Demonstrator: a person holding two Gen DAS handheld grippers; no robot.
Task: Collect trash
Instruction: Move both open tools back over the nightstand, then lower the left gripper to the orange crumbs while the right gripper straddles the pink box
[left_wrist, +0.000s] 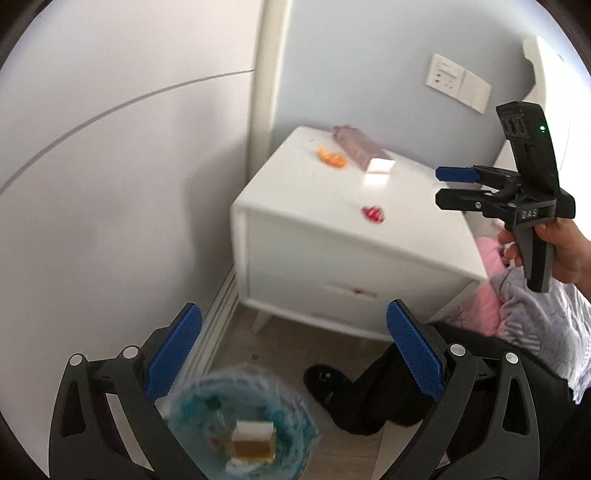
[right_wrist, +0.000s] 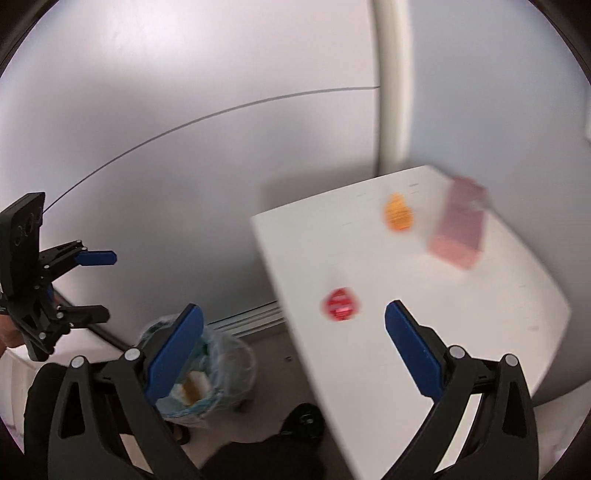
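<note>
Left wrist view: the left gripper (left_wrist: 291, 354) hangs spread and empty above the bin (left_wrist: 242, 424). On the nightstand (left_wrist: 314, 236) lie an orange wrapper (left_wrist: 332, 158), a red wrapper (left_wrist: 373, 214) and a pink box (left_wrist: 362, 149).

Right wrist view: the right gripper (right_wrist: 293, 354) is spread and empty, just short of the red wrapper (right_wrist: 340, 304).

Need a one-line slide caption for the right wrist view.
Open right hand-held gripper above a white nightstand holding red and orange wrappers.

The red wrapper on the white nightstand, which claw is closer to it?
Right. The right claw hangs open just above the red wrapper on the nightstand. The left claw is open over the trash bin on the floor.
</note>
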